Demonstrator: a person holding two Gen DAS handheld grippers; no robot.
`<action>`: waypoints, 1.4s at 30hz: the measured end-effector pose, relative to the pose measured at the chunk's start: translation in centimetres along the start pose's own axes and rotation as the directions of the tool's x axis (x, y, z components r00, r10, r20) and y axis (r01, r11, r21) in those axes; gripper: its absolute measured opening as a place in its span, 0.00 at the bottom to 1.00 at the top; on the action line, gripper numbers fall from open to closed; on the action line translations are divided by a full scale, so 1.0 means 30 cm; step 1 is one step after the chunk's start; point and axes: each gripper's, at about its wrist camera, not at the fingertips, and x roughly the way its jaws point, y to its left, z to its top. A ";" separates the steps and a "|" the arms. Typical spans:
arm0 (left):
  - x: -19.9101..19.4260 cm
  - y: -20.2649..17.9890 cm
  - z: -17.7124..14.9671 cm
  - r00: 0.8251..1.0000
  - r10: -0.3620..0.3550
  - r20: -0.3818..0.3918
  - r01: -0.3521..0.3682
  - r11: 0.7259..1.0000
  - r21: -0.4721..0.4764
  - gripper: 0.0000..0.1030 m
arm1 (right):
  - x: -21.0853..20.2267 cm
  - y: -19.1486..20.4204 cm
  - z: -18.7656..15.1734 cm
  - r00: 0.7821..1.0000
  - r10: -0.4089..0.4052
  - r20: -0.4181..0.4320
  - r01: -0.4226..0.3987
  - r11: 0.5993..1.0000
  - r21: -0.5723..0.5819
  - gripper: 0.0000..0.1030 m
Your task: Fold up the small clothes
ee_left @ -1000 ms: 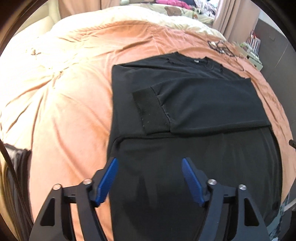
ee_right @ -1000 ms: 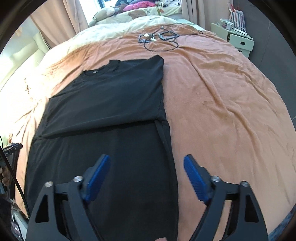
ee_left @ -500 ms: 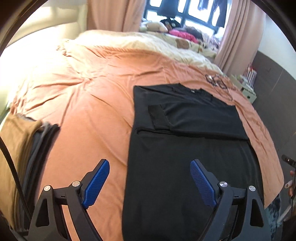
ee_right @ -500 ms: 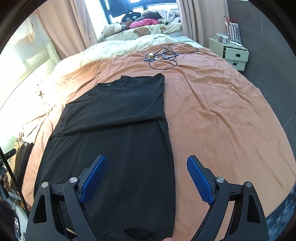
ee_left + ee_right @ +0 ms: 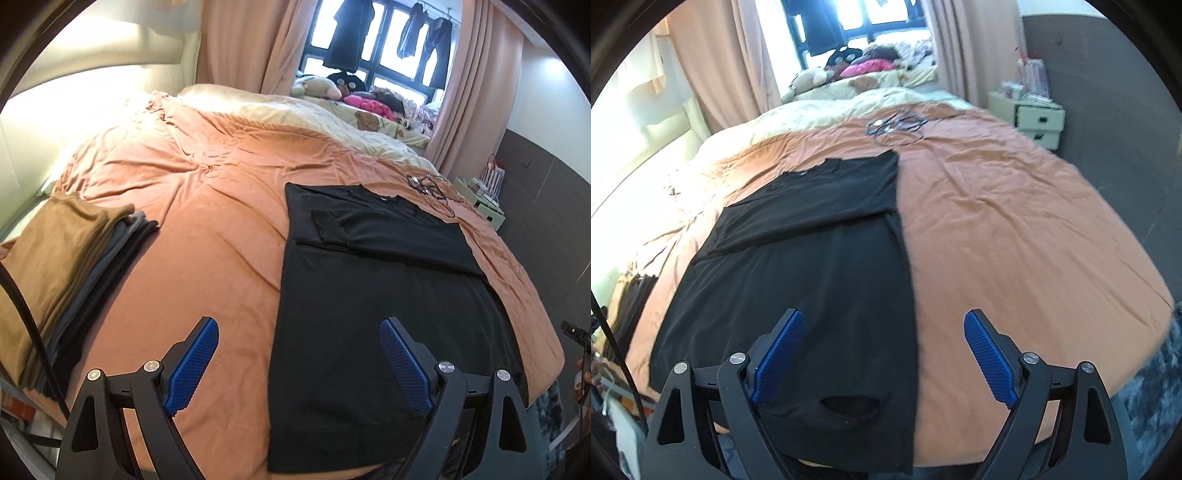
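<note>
A black long-sleeved top (image 5: 369, 295) lies flat on the orange bedspread (image 5: 207, 229), its sleeves folded across the chest; one cuff (image 5: 327, 225) shows at the left. It also shows in the right wrist view (image 5: 812, 266), its hem hanging over the bed's near edge. My left gripper (image 5: 297, 363) is open and empty above the garment's lower left edge. My right gripper (image 5: 884, 356) is open and empty above the lower right edge.
A stack of folded clothes (image 5: 62, 273), brown on top, sits at the bed's left edge. Black cables (image 5: 894, 125) lie beyond the collar. A cream duvet (image 5: 295, 110) and soft toys are at the far end. A white bedside drawer unit (image 5: 1034, 118) stands at the right.
Both grippers have pulled back and risen from the garment, jaws still open. The view now takes in the whole top, the clothes stack and the window.
</note>
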 end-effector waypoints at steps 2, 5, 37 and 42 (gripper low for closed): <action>-0.023 0.007 -0.028 1.000 -0.011 0.012 0.011 1.000 -0.003 0.87 | -0.035 0.006 -0.036 0.999 -0.024 0.031 0.025 1.000 -0.012 0.85; -0.051 0.015 -0.073 0.999 -0.032 0.033 0.033 0.999 -0.022 0.87 | -0.063 0.035 -0.088 0.998 -0.047 0.033 0.048 0.998 -0.048 0.85; 0.044 0.095 -0.393 0.993 -0.037 -0.113 0.033 0.999 -0.035 0.87 | 0.066 -0.012 -0.298 0.995 0.048 -0.082 -0.052 0.998 -0.044 0.96; 0.117 0.113 -0.397 0.981 -0.094 -0.171 0.082 0.994 -0.076 0.60 | 0.132 -0.050 -0.311 0.992 0.064 -0.106 -0.067 0.998 -0.019 0.93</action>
